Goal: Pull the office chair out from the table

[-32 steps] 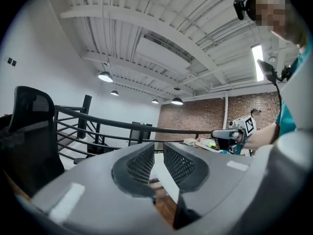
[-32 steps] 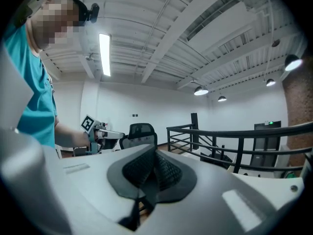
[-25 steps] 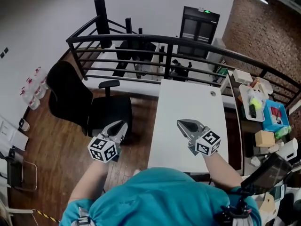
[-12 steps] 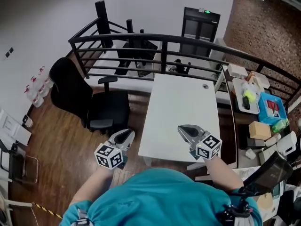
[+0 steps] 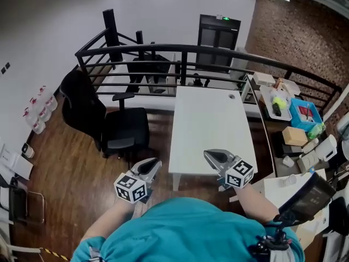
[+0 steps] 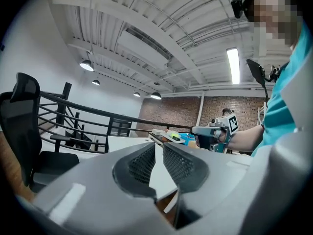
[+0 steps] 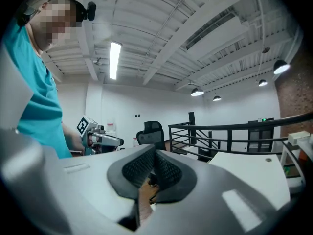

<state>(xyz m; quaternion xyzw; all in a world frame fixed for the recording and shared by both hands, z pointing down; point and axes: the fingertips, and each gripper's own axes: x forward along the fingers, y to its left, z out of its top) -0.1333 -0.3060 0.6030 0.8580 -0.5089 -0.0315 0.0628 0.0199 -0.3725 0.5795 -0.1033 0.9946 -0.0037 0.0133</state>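
Note:
The black office chair [image 5: 109, 125] stands on the wooden floor left of the white table [image 5: 210, 127], apart from it, seat turned toward the table. My left gripper [image 5: 152, 165] hovers over the floor near the table's front left corner, well short of the chair. Only a narrow slit shows between its pads [image 6: 142, 163], with nothing in it. My right gripper [image 5: 211, 156] hangs at the table's near edge, pads together and empty. The left gripper view has the chair [image 6: 22, 131] at far left; in the right gripper view the chair [image 7: 152, 131] is small and distant.
A black railing [image 5: 180, 53] runs behind the table and chair. A cluttered side table [image 5: 289, 113] with a blue bin stands right of the white table. Bottles [image 5: 37, 111] line the left wall. A dark door [image 5: 215, 34] is at the back.
Both grippers have drawn back toward the near end of the table; the right one, earlier over the tabletop, is now at its front edge. The chair has stayed where it was.

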